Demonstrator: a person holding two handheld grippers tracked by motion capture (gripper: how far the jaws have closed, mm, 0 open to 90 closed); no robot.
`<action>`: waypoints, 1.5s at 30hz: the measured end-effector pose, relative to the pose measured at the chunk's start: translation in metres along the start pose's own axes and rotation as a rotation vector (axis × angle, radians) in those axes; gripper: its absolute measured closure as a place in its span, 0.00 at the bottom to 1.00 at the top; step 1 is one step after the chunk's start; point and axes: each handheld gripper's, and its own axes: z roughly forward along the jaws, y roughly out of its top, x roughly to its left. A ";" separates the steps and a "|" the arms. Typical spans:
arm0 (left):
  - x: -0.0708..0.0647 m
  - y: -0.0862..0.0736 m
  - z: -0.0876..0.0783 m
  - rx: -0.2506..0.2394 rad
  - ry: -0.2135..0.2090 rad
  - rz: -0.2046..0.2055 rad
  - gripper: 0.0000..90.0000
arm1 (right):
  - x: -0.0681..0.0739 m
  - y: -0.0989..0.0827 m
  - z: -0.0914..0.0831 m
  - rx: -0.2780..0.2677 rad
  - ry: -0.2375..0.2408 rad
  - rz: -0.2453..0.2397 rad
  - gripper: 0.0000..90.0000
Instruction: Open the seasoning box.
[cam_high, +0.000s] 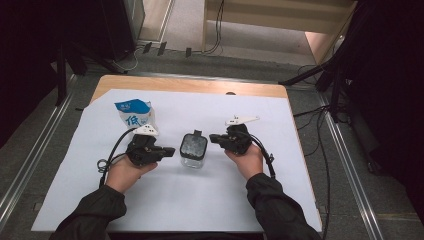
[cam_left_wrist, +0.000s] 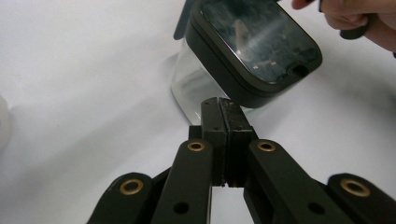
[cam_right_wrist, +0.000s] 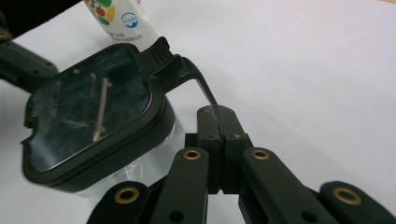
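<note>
A clear container with a dark lid (cam_high: 193, 149) stands at the middle of the white-covered worktop (cam_high: 200, 200), between the two hands. The left tongs (cam_high: 170, 150) lie just left of it, pressed together and empty, tips close to its clear wall. The right tongs (cam_high: 214, 137) lie just right of it, likewise pressed together with nothing between them, tips near the lid's projecting tab (cam_right_wrist: 187, 70). A blue-and-white milk carton (cam_high: 134, 115) stands behind the left hand.
</note>
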 end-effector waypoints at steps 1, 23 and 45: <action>-0.002 -0.001 0.001 0.003 -0.001 0.002 1.00 | 0.000 0.001 0.002 0.003 0.002 -0.002 1.00; -0.009 -0.004 0.014 0.019 -0.010 0.006 1.00 | 0.005 0.004 0.014 0.009 0.027 -0.041 1.00; -0.006 -0.002 0.016 0.011 0.011 -0.013 1.00 | 0.008 0.001 0.007 0.026 0.018 -0.035 1.00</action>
